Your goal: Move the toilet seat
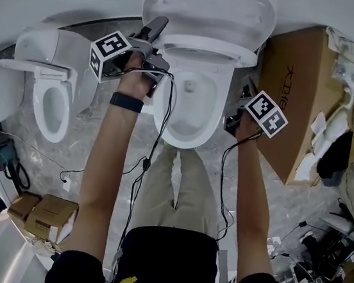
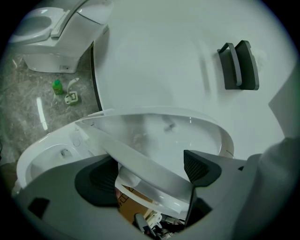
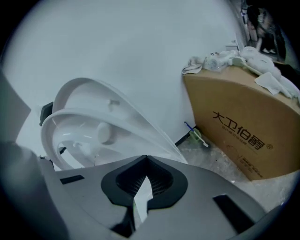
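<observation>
Two grippers show in the head view: the left gripper (image 1: 157,43) at the left edge of the raised toilet seat (image 1: 205,49) over an empty-looking bowl (image 1: 201,112), the right gripper (image 1: 239,112) near a cardboard box (image 1: 302,102) heaped with white rags (image 1: 349,70). Left gripper view: fingers (image 2: 201,166) spread, seat rim between them, so closing on it seems next. Right gripper view: fingers (image 3: 161,180) pressed together, empty.

Left gripper (image 2: 147,171) has fingers spread wide; right gripper (image 3: 146,180) has fingers pressed together.
</observation>
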